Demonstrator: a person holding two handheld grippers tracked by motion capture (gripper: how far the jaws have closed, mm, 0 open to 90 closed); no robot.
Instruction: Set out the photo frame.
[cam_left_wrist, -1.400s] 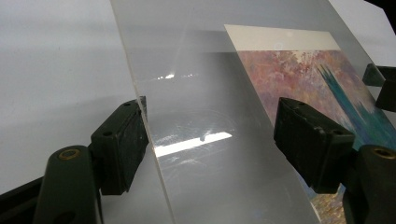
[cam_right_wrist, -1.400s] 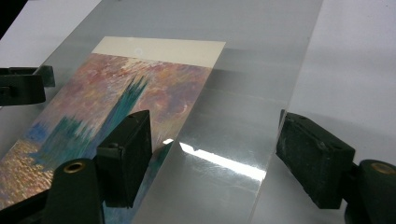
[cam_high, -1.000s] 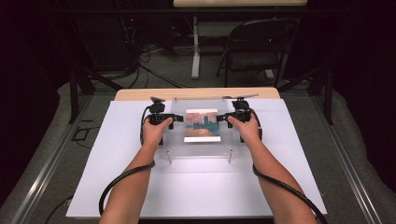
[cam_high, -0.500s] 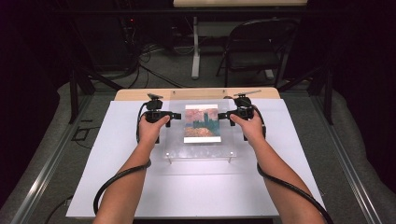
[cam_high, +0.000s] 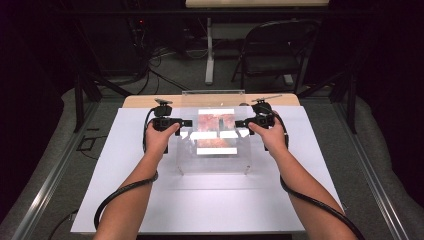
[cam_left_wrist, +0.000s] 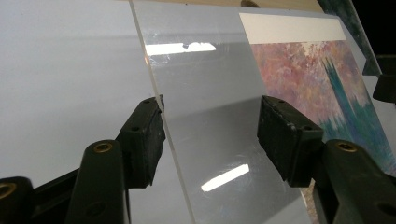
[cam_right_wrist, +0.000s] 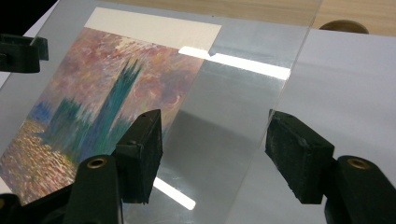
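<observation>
Currently, one clear plastic sheet (cam_high: 214, 150) is tilting above a white board (cam_high: 125, 200), with a painted print (cam_high: 216, 131) lying under it. Left gripper (cam_high: 181, 123) is straddling its left edge, jaws apart and unclamped. Right gripper (cam_high: 241, 122) is straddling the right edge, jaws likewise spread.

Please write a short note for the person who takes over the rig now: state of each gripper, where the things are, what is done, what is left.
Left gripper: jaws open, astride the left edge of the clear sheet.
Right gripper: jaws open, astride the sheet's right edge.
The sheet is tilted over the painted print, near the far side of the white table.
Done: both grippers are in place at the edges.
Left, probably: settle or lift the sheet; the pictures cannot tell which. Move both sides evenly.
</observation>
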